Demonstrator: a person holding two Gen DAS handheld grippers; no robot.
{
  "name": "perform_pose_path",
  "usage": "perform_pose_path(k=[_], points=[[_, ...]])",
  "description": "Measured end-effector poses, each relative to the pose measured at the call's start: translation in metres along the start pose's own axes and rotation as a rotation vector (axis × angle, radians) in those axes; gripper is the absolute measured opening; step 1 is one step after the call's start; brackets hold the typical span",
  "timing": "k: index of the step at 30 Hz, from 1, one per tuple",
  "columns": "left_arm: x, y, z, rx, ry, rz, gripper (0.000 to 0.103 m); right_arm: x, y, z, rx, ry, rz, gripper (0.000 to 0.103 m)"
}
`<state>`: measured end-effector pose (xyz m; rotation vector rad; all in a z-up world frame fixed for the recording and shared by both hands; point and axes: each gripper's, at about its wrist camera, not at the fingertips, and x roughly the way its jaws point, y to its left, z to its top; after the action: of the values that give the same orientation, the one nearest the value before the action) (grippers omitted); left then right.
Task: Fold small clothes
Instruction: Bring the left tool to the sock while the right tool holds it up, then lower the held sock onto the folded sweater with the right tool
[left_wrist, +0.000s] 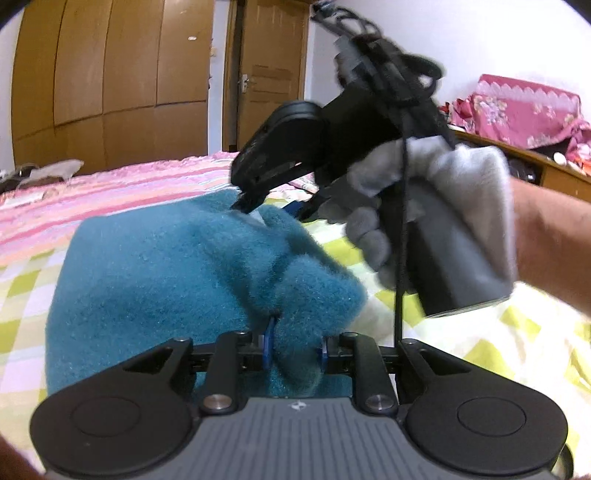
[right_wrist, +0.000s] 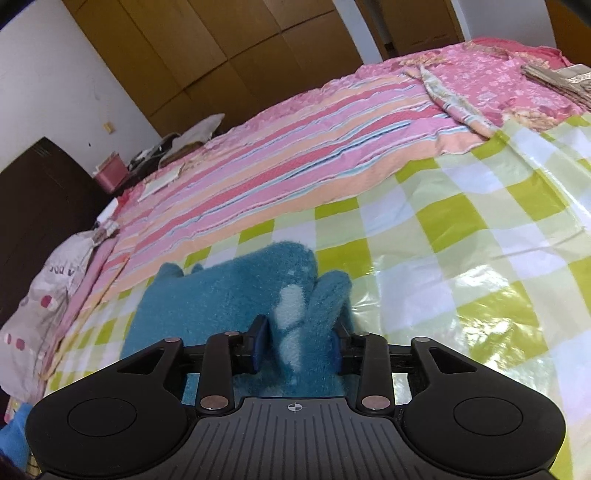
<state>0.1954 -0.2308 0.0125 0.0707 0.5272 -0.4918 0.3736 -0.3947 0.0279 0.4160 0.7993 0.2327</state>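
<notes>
Left hand-held gripper and right hand-held gripper each clamp a fold of the teal fleece garment on the bed.

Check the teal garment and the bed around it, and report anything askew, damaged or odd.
Nothing looks damaged or spilled. The teal fleece garment lies bunched on the green checked sheet, a fold of it between the left claw and another in the right claw. A pale patch shows there, possibly its lining.
</notes>
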Motion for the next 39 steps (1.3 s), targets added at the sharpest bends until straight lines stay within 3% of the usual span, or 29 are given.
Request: perform_pose_path(k=[4,8,12,18,20,21,22,24,29,31,34,39], points=[[-0.010,0.000,0.004,-0.003,-0.005,-0.007,0.031,-0.034,-0.001,-0.005,-0.015,-0.062,-0.014,0.035],[-0.030,0.003,0.004,0.003,-0.007,-0.028,0.034,-0.074,0.001,-0.017,0.011,-0.112,0.062,0.037],[-0.062,0.010,-0.002,0.044,-0.009,-0.044,0.034,-0.089,0.014,-0.038,-0.027,-0.071,0.138,0.048],[-0.091,0.037,0.006,0.024,-0.030,0.016,0.036,-0.072,0.019,-0.069,-0.050,-0.014,0.103,0.050],[-0.087,0.049,0.016,0.004,-0.038,0.062,0.036,-0.068,0.016,-0.074,-0.025,-0.003,0.132,0.050],[-0.083,0.055,0.020,-0.008,-0.040,0.082,0.036,-0.066,0.015,-0.077,-0.018,0.000,0.137,0.043],[-0.077,0.063,0.025,-0.022,-0.040,0.097,0.036,-0.064,0.014,-0.081,-0.013,0.002,0.144,0.021],[-0.063,0.074,0.032,-0.051,-0.038,0.123,0.036,-0.066,0.012,-0.090,0.010,-0.002,0.172,0.015],[-0.016,0.082,0.052,-0.089,-0.016,0.120,0.036,-0.087,0.006,-0.114,0.030,-0.068,0.171,0.012],[0.005,0.075,0.061,-0.060,0.003,0.098,0.036,-0.087,0.004,-0.123,0.026,-0.077,0.143,0.012],[0.022,0.052,0.065,0.012,0.029,0.065,0.036,-0.086,-0.007,-0.129,0.100,-0.097,0.177,0.012],[0.051,0.039,0.065,0.074,0.079,0.115,0.036,-0.089,-0.009,-0.133,0.083,-0.118,0.162,0.011]])
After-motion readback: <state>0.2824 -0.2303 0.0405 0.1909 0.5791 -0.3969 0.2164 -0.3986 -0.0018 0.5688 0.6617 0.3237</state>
